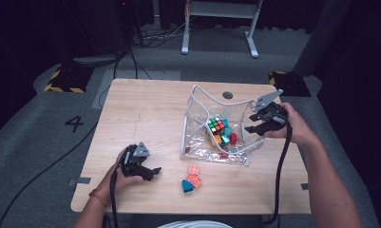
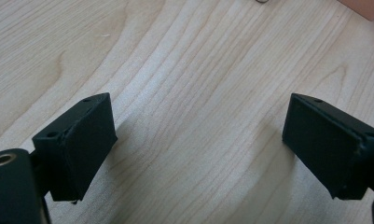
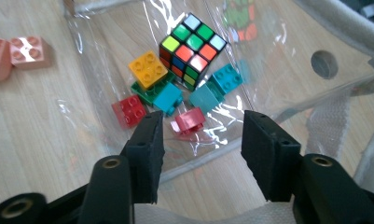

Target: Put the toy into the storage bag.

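Note:
A clear plastic bag (image 1: 197, 102) lies open on the wooden table (image 1: 140, 118), holding a Rubik's cube (image 1: 216, 125) and several toy bricks. My right gripper (image 1: 253, 129) hovers at the bag's right edge, open, with nothing between its pads. In the right gripper view its jaws (image 3: 201, 135) stand over the bag's rim, above a small red piece (image 3: 189, 121), with the cube (image 3: 191, 49), a yellow brick (image 3: 148, 68), a red brick (image 3: 129, 111) and teal bricks (image 3: 168, 99) beyond. My left gripper (image 1: 153, 174) rests open near the front left; its jaws (image 2: 198, 135) frame bare wood.
Pink bricks (image 1: 194, 173) and a teal piece (image 1: 187, 186) lie loose on the table in front of the bag. A round hole (image 1: 227, 95) sits in the tabletop behind the bag. Cables trail off both grippers toward the front edge.

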{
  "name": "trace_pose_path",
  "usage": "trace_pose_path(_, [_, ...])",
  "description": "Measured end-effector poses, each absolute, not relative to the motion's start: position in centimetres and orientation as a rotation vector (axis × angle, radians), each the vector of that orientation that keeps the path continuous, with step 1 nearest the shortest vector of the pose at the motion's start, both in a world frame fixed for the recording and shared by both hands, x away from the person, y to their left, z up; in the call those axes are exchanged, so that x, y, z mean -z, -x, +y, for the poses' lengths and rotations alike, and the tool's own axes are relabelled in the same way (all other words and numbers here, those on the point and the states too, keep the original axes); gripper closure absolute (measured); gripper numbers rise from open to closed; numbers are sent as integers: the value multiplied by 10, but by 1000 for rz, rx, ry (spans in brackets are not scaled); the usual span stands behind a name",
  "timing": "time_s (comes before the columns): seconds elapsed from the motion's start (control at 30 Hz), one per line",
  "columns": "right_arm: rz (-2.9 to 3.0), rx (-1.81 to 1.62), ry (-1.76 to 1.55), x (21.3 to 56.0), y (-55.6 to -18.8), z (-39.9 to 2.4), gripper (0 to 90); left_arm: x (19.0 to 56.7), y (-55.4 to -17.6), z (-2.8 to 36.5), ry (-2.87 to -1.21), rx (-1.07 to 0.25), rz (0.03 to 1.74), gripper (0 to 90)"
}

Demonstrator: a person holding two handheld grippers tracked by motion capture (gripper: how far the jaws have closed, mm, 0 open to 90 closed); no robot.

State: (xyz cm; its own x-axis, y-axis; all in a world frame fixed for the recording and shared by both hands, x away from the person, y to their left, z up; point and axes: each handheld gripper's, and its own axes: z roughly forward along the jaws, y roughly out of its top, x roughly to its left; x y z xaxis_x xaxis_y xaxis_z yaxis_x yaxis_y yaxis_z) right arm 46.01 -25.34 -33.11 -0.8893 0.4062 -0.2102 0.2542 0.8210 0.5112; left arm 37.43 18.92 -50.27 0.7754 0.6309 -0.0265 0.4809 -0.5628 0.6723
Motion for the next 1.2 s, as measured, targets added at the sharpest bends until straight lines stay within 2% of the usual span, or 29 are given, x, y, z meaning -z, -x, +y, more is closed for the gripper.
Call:
trace_pose_path(0.23, [2602, -845, -556, 327, -444, -264, 341, 503, -374, 189, -2278, -283, 824, 96])
trace_pose_path(0.4, [2527, -968, -591, 323, -431, -277, 296, 503, -374, 189, -2279, -282, 824, 96])
trace_pose_path(0.9, [2332, -1205, -652, 325, -382, -325, 288, 503, -374, 189, -2279, -282, 824, 96])
trace_pose_path(1.2, [2346, -1171, -683, 356, -369, -334, 291, 503, -374, 189, -2278, -282, 824, 96])
